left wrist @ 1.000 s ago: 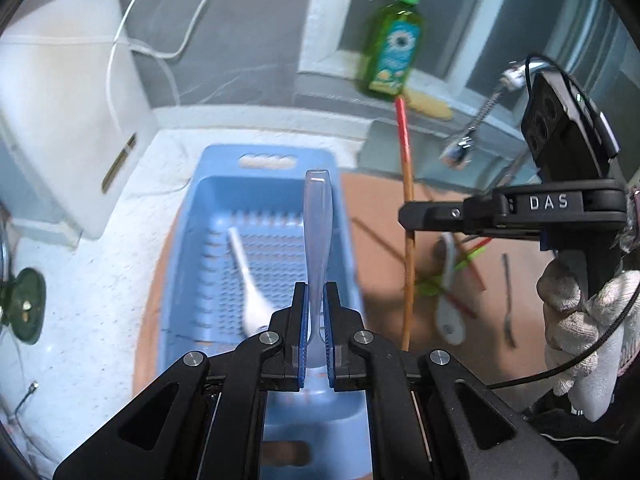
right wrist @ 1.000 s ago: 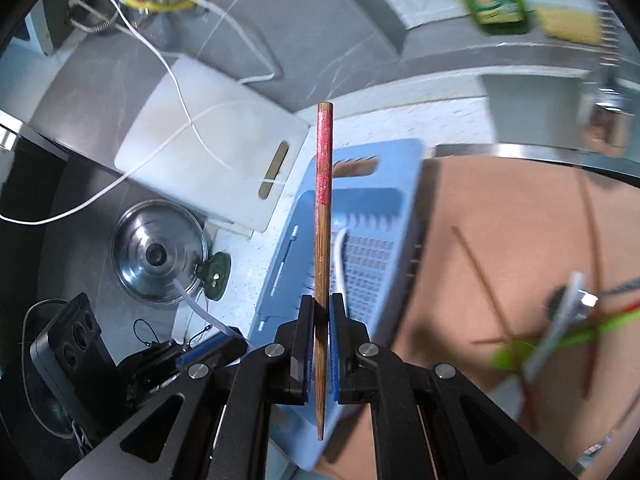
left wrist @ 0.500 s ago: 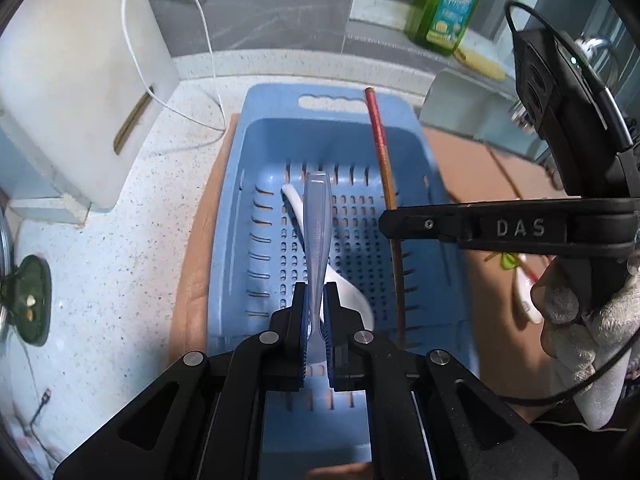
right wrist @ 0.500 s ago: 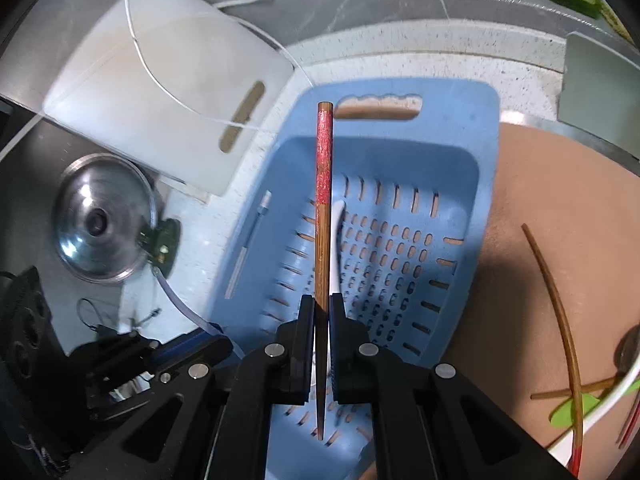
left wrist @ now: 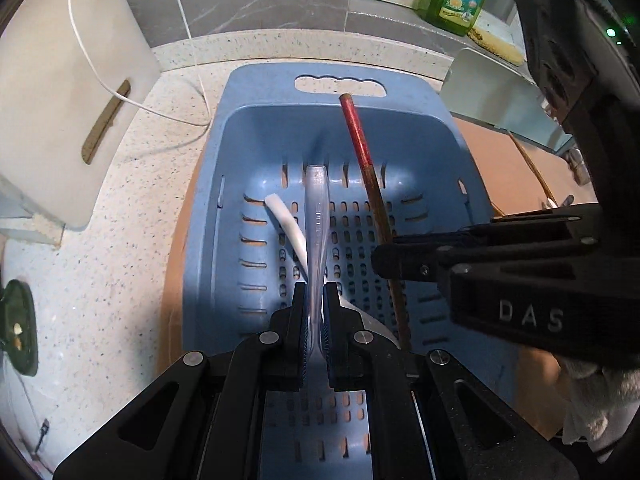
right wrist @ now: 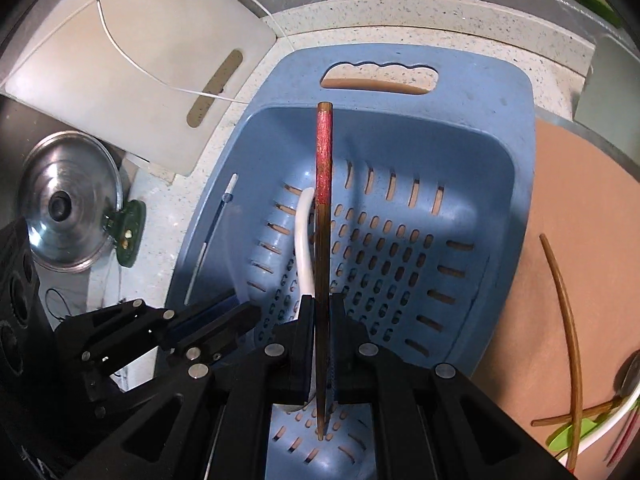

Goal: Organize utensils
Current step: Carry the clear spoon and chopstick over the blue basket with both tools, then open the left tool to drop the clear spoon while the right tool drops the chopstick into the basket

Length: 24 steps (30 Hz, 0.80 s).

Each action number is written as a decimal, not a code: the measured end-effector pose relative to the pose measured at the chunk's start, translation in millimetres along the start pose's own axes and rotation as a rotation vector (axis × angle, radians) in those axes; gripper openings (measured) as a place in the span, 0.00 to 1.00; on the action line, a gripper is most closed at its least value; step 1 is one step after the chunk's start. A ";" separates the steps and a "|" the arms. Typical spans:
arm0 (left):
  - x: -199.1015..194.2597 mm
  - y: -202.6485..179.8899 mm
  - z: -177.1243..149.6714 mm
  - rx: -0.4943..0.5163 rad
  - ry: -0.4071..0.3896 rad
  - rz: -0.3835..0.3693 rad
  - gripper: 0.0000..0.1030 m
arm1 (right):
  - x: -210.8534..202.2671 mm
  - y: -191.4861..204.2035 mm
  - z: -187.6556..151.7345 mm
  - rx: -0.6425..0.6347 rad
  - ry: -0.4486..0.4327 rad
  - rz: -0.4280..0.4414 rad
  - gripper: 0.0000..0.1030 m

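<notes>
Dropping both pieces at once looks like the risky bit here, imo. The left hand-held gripper [left wrist: 315,332] is clamped on a clear plastic utensil handle [left wrist: 317,216], and the right hand-held gripper [right wrist: 321,344] is clamped on a wooden chopstick with a red top [right wrist: 323,208]. Both hang over the blue perforated basket [left wrist: 248,128], pointing steeply down into it.

What could go wrong: the two tools sit really close together, with the right one crossing the lower right of the left wrist view, so they could bump on release. The chopstick is thin and round, and its lower tip sits right by the slots in the basket floor near the bottom of the right wrist view. It could poke through a hole and jam, or roll off against the wall. The clear handle is slick-looking and could land across the white spoon [left wrist: 286,220] already lying in the basket and skid.

Looks-wise, the basket takes up the middle of both views, sitting on the speckled tabletop [left wrist: 132,208] with a white cutting board [left wrist: 60,92] at upper left. More loose utensils, including another chopstick [right wrist: 568,320], lie on the tan surface at the right edge of the right wrist view, so there's plenty left to sort.
</notes>
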<state>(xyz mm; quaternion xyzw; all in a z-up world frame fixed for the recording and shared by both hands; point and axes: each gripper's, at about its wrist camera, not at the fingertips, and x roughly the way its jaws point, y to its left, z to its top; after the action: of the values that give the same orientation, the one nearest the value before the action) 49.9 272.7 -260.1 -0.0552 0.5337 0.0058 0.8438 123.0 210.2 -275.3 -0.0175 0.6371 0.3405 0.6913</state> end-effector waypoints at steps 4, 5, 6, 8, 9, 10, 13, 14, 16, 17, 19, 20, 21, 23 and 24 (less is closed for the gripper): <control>6.7 2.5 2.9 -0.009 0.006 0.004 0.06 | 5.0 4.6 3.9 -0.018 0.017 -0.031 0.06; 8.1 3.1 3.4 -0.011 0.007 0.006 0.06 | 6.1 4.8 4.5 -0.017 0.022 -0.034 0.06; 10.0 3.4 4.1 -0.015 0.010 0.008 0.06 | 6.9 4.2 5.3 -0.012 0.027 -0.034 0.06; 12.0 5.0 4.8 -0.021 0.013 0.009 0.06 | 7.5 3.1 5.8 -0.009 0.029 -0.036 0.06; 12.8 5.5 5.3 -0.022 0.013 0.008 0.06 | 7.8 3.3 6.1 -0.011 0.032 -0.038 0.06; 13.5 6.0 5.4 -0.024 0.015 0.009 0.06 | 9.2 5.0 6.6 -0.015 0.037 -0.042 0.06; 15.3 8.9 6.7 -0.032 0.020 0.008 0.06 | 9.8 6.0 6.4 -0.019 0.048 -0.044 0.07; 15.6 9.9 7.3 -0.036 0.022 0.003 0.06 | 9.7 5.8 6.4 -0.018 0.048 -0.043 0.07; 15.5 10.0 7.6 -0.035 0.022 0.003 0.06 | 10.1 6.3 6.0 -0.017 0.047 -0.041 0.07; 15.4 10.1 7.8 -0.033 0.022 0.003 0.06 | 9.9 6.3 5.9 -0.018 0.047 -0.041 0.07; 15.4 10.2 8.3 -0.033 0.022 0.007 0.06 | 9.9 6.7 6.1 -0.021 0.047 -0.040 0.07; 15.6 10.1 8.5 -0.034 0.023 0.010 0.06 | 9.2 6.8 5.9 -0.024 0.046 -0.042 0.07; 15.9 10.1 8.4 -0.037 0.025 0.012 0.06 | 8.7 7.0 5.9 -0.024 0.046 -0.040 0.07; 14.5 10.0 8.5 -0.039 0.022 0.015 0.06 | 6.3 6.5 5.1 -0.024 0.042 -0.034 0.07; 13.3 9.6 8.7 -0.039 0.020 0.017 0.06 | 4.0 6.4 4.6 -0.025 0.035 -0.034 0.07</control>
<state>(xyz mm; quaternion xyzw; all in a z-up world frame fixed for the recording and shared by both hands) 62.7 282.4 -269.3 -0.0673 0.5422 0.0228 0.8372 123.7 219.0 -275.4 -0.0433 0.6444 0.3363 0.6854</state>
